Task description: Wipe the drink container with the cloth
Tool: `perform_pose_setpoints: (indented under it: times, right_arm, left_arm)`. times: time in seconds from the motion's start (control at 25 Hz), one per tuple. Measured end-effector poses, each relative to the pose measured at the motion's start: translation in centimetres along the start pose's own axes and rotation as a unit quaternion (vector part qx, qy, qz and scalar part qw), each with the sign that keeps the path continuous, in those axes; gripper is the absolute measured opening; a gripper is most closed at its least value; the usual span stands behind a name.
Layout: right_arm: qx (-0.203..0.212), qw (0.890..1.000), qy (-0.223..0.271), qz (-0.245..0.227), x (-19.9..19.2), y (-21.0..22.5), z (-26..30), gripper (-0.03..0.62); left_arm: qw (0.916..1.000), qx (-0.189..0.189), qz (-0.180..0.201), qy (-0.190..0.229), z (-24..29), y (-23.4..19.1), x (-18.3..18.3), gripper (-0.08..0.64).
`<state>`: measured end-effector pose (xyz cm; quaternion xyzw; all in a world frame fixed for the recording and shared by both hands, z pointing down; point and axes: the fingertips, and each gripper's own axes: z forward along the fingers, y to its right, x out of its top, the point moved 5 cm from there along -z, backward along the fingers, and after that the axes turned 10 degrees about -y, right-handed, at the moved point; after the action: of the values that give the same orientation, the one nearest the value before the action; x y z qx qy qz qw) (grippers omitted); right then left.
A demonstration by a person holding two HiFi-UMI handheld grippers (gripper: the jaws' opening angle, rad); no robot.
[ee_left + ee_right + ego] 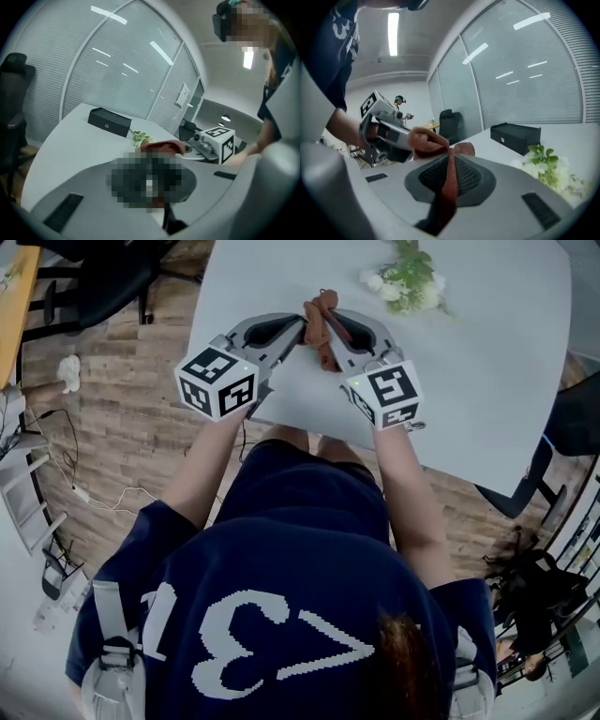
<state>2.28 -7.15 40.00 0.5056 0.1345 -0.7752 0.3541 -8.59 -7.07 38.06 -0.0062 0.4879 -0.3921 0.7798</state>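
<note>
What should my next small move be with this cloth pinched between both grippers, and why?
Probably ease the two apart a little to spread it out. The left gripper and right gripper both clamp the brown cloth, which sits bunched and twisted between them above the white table, so it offers no flat face for wiping yet.

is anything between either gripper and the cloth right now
Nothing visible does: the left gripper and the right gripper are both shut on the brown cloth, holding it over the table. No drink container shows in any view.
</note>
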Motion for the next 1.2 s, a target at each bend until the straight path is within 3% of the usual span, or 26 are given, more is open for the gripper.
perform_pose_setpoints:
  times: [0.12,0.28,0.36,0.52,0.6,0.68,0.8,0.92,1.08,1.2]
  right_arm:
    - [-0.034,0.998,-0.026,0.039,-3.6,2.4,-0.9,0.049]
    - [-0.062,0.99,-0.098,0.075,-8.9,4.9,-1.2,0.049]
    - [-0.037,0.988,-0.096,0.115,-9.5,5.3,-1.3,0.049]
    - [0.092,0.974,-0.025,0.206,-5.9,4.4,-1.3,0.051]
    - [0.155,0.969,-0.003,0.192,-3.2,2.8,-1.5,0.049]
    - [0.193,0.97,0.002,0.148,-1.2,1.1,-1.5,0.051]
    - [0.19,0.976,-0.025,0.102,-1.3,0.8,-1.3,0.049]
    - [0.171,0.977,-0.057,0.113,-3.5,2.8,-1.1,0.049]
    - [0.126,0.978,-0.138,0.092,-7.1,5.9,-0.5,0.049]
    - [0.151,0.971,-0.138,0.121,-7.0,6.1,-0.5,0.051]
  left_arm:
    - [0.9984,-0.035,0.044,-0.006,0.1,0.8,-0.2,0.025]
    - [0.9917,-0.08,0.098,-0.023,0.5,2.0,-0.3,0.025]
    - [0.9859,-0.096,0.133,-0.033,0.7,2.7,-0.3,0.025]
    - [0.9756,-0.116,0.181,-0.043,0.8,3.6,-0.6,0.025]
    - [0.9714,-0.126,0.196,-0.045,0.8,4.0,-0.8,0.025]
    - [0.9653,-0.131,0.22,-0.048,0.8,4.3,-0.9,0.025]
    - [0.9565,-0.137,0.252,-0.054,0.7,4.6,-1.1,0.025]
    - [0.9507,-0.149,0.266,-0.056,0.4,4.8,-1.4,0.025]
    - [0.9411,-0.156,0.294,-0.061,0.3,5.1,-1.6,0.025]
    - [0.9322,-0.16,0.318,-0.063,0.4,5.7,-1.8,0.025]
